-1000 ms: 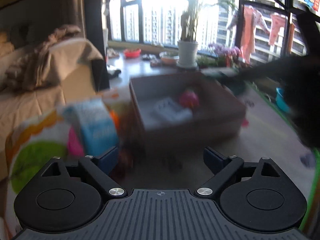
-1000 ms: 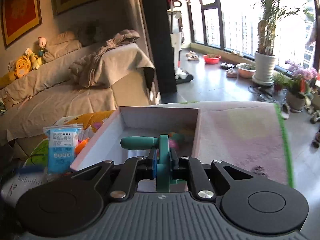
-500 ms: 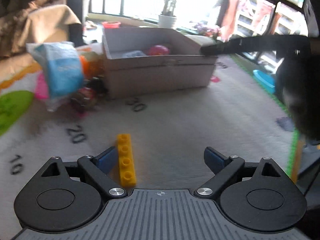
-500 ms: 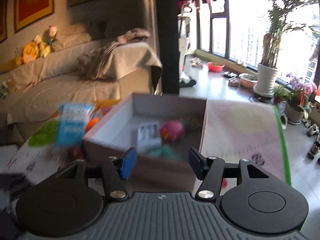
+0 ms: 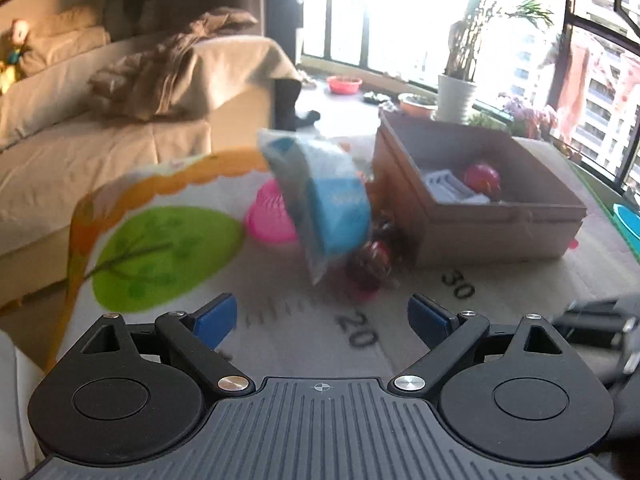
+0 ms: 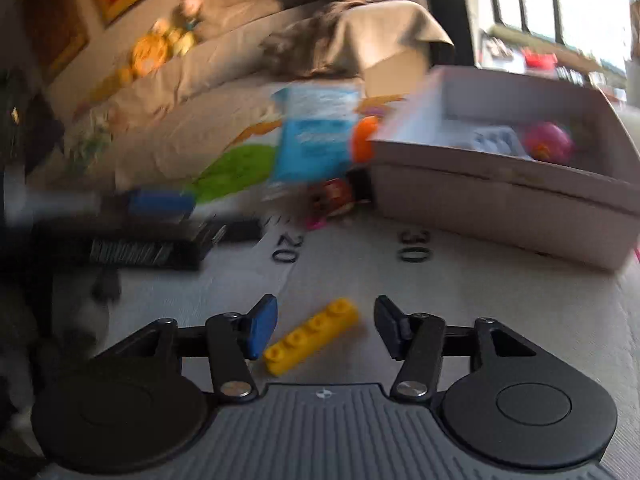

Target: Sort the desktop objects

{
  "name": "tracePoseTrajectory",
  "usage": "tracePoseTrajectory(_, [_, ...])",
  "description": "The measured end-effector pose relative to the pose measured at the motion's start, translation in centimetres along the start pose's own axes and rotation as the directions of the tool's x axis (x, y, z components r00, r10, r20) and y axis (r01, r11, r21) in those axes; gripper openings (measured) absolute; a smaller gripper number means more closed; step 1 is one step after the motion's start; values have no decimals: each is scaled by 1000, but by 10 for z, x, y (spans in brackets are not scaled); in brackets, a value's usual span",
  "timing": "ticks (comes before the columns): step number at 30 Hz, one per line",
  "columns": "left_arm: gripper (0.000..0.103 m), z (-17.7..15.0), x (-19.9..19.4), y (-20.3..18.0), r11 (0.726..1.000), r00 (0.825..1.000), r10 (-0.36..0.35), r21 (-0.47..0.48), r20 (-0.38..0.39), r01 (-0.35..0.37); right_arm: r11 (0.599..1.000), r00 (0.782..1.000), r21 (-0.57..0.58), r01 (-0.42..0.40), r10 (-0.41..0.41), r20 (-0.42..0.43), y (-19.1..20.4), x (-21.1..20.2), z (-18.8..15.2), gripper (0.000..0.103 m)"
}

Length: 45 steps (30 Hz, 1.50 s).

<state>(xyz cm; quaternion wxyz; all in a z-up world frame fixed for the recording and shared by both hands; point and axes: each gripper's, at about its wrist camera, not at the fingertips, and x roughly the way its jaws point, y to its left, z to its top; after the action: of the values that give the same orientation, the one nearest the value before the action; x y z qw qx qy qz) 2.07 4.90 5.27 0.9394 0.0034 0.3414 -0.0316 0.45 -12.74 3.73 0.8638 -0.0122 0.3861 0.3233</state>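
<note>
glossy plastic brick (image 6: 311, 335), seemingly matt cardboard box (image 6: 500, 200)

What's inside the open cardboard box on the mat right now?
Inside the open cardboard box, a round pink ball-like toy sits beside a pale flat ribbed item. The near wall hides the floor just behind it.

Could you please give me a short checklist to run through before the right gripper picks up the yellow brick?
1. Yellow brick lies between the right gripper fingers: ok.
2. Fingers closing, not yet pressing the brick: ok.
3. Brick squared to the fingers: not ok, it lies diagonally.
4. Cardboard box open with room inside: ok.
5. Left gripper open, holding nothing, clear of the brick: ok.
6. Sharp view for alignment: not ok, the right wrist view is blurred.
</note>
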Motion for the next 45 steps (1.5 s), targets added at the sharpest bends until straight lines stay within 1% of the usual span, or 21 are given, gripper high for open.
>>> tracePoseTrajectory(2, [91,6,3,-13,999,1000,-6,32,20,6,997,999,-62,41,-42,-13,12,6,-4,38])
tracePoseTrajectory(4, [87,7,7,-24,997,999,-20,74,42,17,996,999,-76,51,-52,-5,11,-1,-8,36])
tracePoseTrajectory(6, [81,10,16,-36,993,998,-33,119,54,26,992,995,-74,99,-98,8,3,-11,-12,35])
tracePoseTrajectory(9, [69,11,39,-49,987,999,-23,160,32,17,983,983,-23,181,-180,23,-22,-28,-18,35])
tracePoseTrajectory(12, [68,11,59,-54,986,1000,-3,166,2,3,958,958,48,284,-286,35,-49,-46,-24,35])
tracePoseTrajectory(15, [67,10,67,-54,984,1000,22,178,4,-22,940,942,116,322,-330,62,-70,-57,-30,37])
tracePoseTrajectory(16, [65,10,70,-53,985,1000,22,174,-4,-21,932,935,140,335,-347,67,-76,-58,-32,42])
tracePoseTrajectory(18, [53,8,74,-47,985,999,28,173,-17,-24,920,928,185,344,-363,80,-87,-57,-37,59])
tracePoseTrajectory(21, [52,4,69,-41,982,999,31,184,-11,-28,914,924,218,342,-369,99,-91,-55,-44,69])
tracePoseTrajectory(24, [52,-2,57,-42,978,1000,29,207,-5,-27,914,915,166,370,-389,104,-81,-50,-45,76])
tracePoseTrajectory(27, [52,-12,38,-44,977,999,-31,211,-29,36,919,920,159,361,-378,100,-80,-48,-43,80])
tracePoseTrajectory(28, [52,-16,32,-45,975,996,-71,209,-47,79,920,921,162,358,-376,100,-81,-48,-42,83])
tracePoseTrajectory(30, [52,-25,19,-46,966,983,-162,190,-87,176,918,922,172,357,-376,97,-82,-47,-41,90])
tracePoseTrajectory(31, [53,-29,14,-48,960,976,-192,187,-99,208,917,921,179,357,-377,93,-83,-47,-40,91])
tracePoseTrajectory(33, [55,-37,5,-52,954,970,-216,189,-111,234,917,923,187,353,-374,89,-85,-47,-40,93])
tracePoseTrajectory(34, [58,-41,4,-54,955,971,-211,187,-116,229,917,924,188,351,-372,89,-85,-46,-40,95])
tracePoseTrajectory(35, [67,-44,5,-55,960,973,-197,180,-121,217,917,924,188,352,-372,85,-85,-46,-39,97])
tracePoseTrajectory(36, [73,-45,6,-54,964,975,-183,171,-124,203,918,925,187,351,-370,83,-86,-45,-39,99])
tracePoseTrajectory(38, [77,-45,8,-53,971,979,-167,153,-116,184,919,927,187,348,-366,76,-86,-44,-38,101])
tracePoseTrajectory(41, [97,-44,11,-52,980,983,-137,129,-121,152,919,929,192,345,-363,66,-87,-43,-38,103])
tracePoseTrajectory(45, [101,-45,15,-51,984,984,-117,121,-137,134,919,929,175,354,-367,45,-86,-41,-36,103])
